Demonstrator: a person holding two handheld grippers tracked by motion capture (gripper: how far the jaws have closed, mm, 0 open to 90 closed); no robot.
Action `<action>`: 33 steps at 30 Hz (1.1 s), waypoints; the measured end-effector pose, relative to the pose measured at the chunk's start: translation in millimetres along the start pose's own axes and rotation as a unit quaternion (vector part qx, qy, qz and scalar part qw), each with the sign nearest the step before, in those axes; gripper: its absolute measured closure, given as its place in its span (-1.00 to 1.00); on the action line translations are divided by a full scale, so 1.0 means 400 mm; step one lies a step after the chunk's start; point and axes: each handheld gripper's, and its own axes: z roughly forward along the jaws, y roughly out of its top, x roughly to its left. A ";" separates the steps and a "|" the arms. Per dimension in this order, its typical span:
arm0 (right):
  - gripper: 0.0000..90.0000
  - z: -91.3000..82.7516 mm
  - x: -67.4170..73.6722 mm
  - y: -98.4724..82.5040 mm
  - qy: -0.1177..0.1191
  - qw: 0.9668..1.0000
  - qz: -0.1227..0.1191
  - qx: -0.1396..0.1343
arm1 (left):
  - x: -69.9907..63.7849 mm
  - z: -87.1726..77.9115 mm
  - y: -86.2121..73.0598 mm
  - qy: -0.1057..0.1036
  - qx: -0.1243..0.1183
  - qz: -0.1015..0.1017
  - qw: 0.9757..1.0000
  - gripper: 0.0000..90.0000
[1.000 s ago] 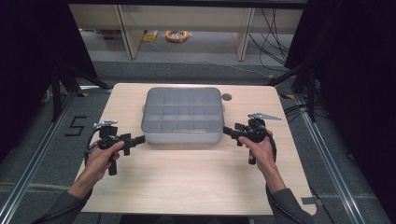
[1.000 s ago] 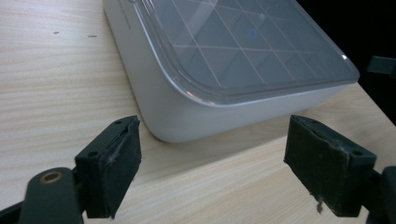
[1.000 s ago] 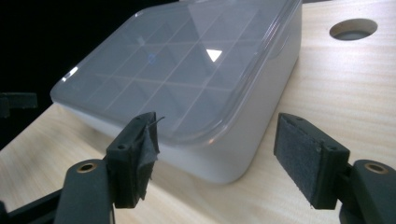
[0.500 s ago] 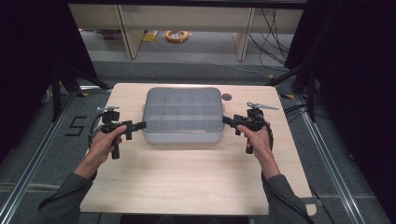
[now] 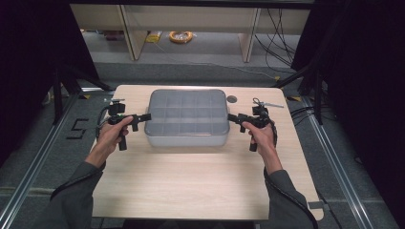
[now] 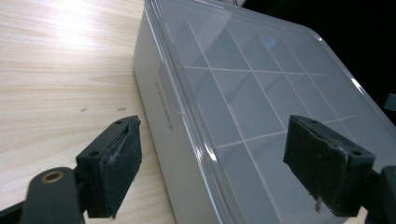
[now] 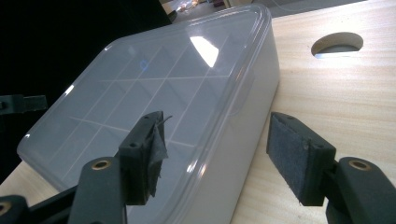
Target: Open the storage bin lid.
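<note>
Sitting in the back half of the wooden surface is a clear plastic organizer box with its lid on, and you can see the grid of dividers right through the lid. There's a line of raised lettering down the box's short side wall in the left gripper view, but it's too faint to read. The only other writing is a "5" marked on the floor to the left of the surface.

The left gripper is at the box's left end with its jaws spread wide; in its own view the rim of the lid runs between the pads, nothing pressing on it. The right gripper is at the right end, jaws also apart and straddling the lid's edge, and they've just been closing a bit, no contact that I can see.

Room-wise: a round hole sits in the surface just past the box's right back corner. Loads of bare wood in front of the box, narrower strips on either side
</note>
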 end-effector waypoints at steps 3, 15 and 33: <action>-0.12 0.008 0.000 0.002 -0.001 1.000 -0.002 -0.002 | 0.007 0.008 0.006 -0.001 -0.001 -0.011 1.000 -0.58; -0.10 0.048 -0.005 0.010 0.000 1.000 0.009 0.013 | 0.031 0.070 0.031 0.004 -0.005 -0.036 0.999 -0.39; -0.07 0.108 -0.008 0.020 -0.005 1.000 0.014 0.027 | 0.031 0.124 0.033 0.002 0.006 -0.048 0.999 -0.11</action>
